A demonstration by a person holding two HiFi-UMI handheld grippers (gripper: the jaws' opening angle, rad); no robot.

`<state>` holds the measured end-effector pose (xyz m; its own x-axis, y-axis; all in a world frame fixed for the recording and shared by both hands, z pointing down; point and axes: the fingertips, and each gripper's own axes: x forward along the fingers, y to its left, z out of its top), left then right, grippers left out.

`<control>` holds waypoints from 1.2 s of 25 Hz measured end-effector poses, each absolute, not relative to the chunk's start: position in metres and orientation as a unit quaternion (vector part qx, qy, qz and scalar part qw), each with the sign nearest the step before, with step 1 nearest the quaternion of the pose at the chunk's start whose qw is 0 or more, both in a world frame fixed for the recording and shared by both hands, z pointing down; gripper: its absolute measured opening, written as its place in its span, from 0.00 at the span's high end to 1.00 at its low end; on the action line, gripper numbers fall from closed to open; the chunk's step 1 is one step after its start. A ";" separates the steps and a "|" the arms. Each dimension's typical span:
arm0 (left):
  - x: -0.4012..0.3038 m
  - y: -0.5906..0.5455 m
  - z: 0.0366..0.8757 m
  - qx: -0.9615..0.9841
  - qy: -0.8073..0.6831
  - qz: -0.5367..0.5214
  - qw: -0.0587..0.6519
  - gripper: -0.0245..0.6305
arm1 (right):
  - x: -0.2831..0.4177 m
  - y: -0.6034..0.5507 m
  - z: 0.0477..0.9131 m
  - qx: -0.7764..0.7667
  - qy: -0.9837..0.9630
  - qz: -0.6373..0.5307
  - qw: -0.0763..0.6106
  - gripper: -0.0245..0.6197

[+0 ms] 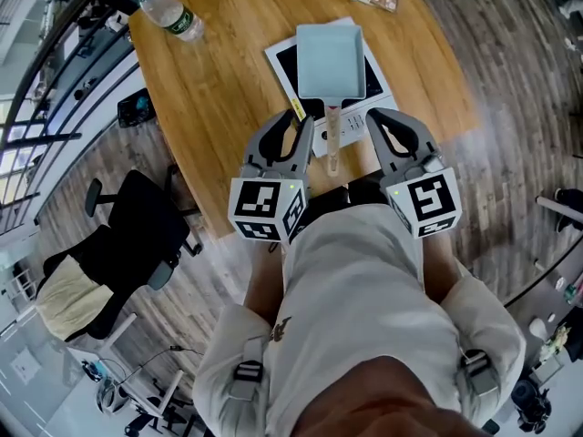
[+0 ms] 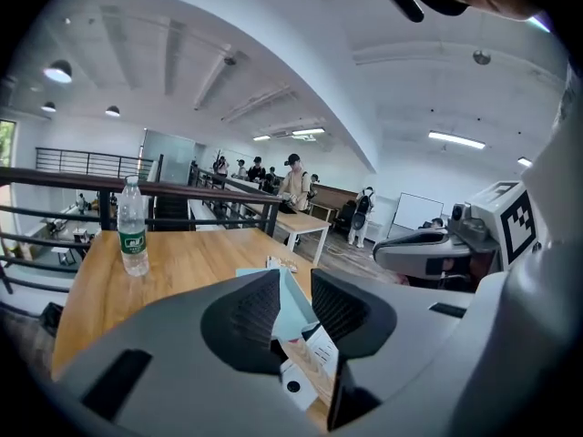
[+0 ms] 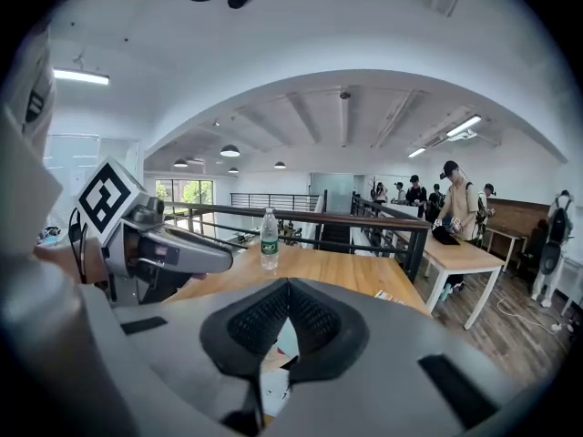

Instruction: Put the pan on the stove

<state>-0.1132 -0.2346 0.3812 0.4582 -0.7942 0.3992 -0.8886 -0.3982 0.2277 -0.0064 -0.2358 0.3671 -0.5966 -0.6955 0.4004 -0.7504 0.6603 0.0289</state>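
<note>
Head view: pan [image 1: 330,57] on stove [image 1: 286,69] at 12 o'clock, bottle [image 1: 171,14] at 10 o'clock. Left gripper [image 1: 291,121] jaws apart, gripping nothing. Right gripper [image 1: 390,121] jaws together, empty.

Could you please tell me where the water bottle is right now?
In the head view, the water bottle is near the far left edge of the wooden table, well to the left of the pan sitting on the stove.

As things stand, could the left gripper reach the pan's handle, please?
Probably yes: the handle points back beside the left gripper, whose fingers stand apart and empty, and nothing visible lies in the way.
</note>
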 end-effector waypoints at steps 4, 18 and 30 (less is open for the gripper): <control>-0.114 -0.234 0.359 0.836 -0.511 0.095 0.176 0.82 | -0.005 -0.234 0.346 0.415 -0.892 0.056 0.168 0.93; -0.127 -0.221 0.333 0.844 -0.518 0.054 0.130 0.93 | -0.005 -0.224 0.321 0.434 -0.891 0.034 0.130 0.93; -0.126 -0.219 0.344 0.846 -0.511 0.064 0.138 0.93 | -0.006 -0.222 0.328 0.430 -0.891 0.036 0.144 0.93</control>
<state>-0.1255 -0.2187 0.3436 0.4688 -0.8471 0.2503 -0.8827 -0.4387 0.1684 -0.0057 -0.2221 0.3284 -0.5888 -0.7554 0.2876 -0.7764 0.6275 0.0589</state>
